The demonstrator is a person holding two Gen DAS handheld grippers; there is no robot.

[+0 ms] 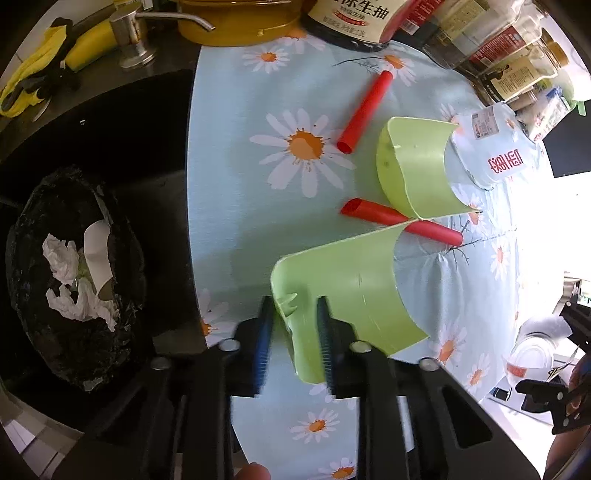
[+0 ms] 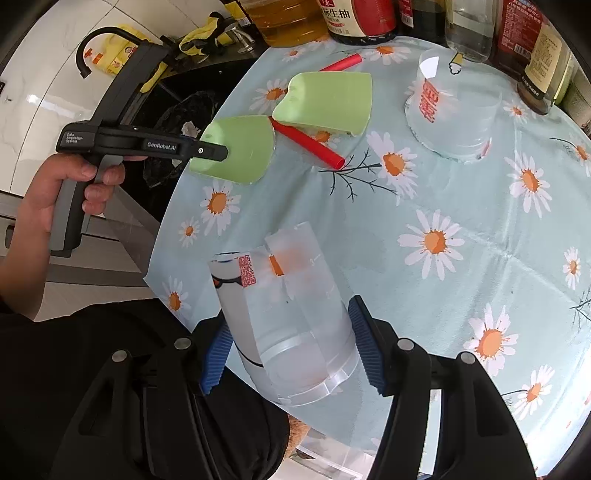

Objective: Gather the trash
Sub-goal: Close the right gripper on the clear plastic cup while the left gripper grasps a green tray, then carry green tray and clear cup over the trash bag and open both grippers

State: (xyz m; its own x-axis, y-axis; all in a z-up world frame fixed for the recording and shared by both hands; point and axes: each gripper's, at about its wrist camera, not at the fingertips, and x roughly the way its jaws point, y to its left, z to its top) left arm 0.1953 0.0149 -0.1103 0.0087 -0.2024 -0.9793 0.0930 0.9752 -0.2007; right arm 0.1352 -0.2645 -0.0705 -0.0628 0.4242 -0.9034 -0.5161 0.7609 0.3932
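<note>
Left gripper (image 1: 295, 325) pinches the near green cup half (image 1: 343, 291); its lower edge is hidden behind the fingers. The piece lies at the near left of the daisy tablecloth (image 1: 240, 177), long axis slanting far-right. Right gripper (image 2: 291, 343) clasps a clear cut cup (image 2: 291, 317), open end pointing away, base cut off by the pads. Second green half (image 1: 413, 166), two red tubes (image 1: 365, 110) and bottles (image 1: 351, 18) lie beyond; bin bag (image 1: 70, 273) on the left.

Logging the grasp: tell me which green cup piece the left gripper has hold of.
The green piece nearest the table edge, between the left gripper's pads. The other green piece lies farther in, untouched, beside the red tubes.
</note>
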